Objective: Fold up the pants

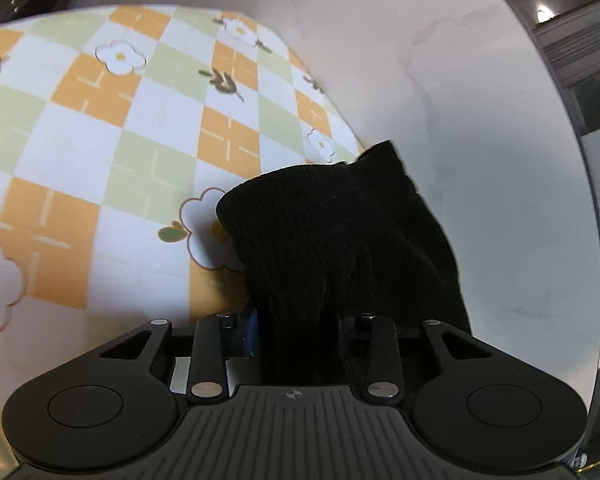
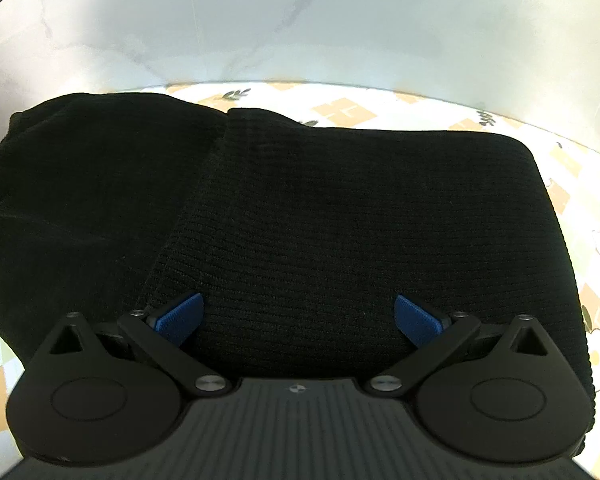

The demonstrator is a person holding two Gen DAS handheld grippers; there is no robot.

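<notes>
Pants (image 2: 340,220) lay part-folded on the checked tablecloth (image 1: 100,140). We had the left gripper (image 1: 296,332) clamped on a bunched end, the right gripper (image 2: 298,320) spread wide above. Next we judged: carry that end over.

Left wrist camera looking forward and down along fingers (image 1: 252,330), close over checked tablecloth (image 1: 100,140). Right wrist camera tilting steeper, hovering just above black ribbed pants (image 2: 340,220). Both sharing pants, tablecloth, pale wall (image 1: 480,100).
</notes>
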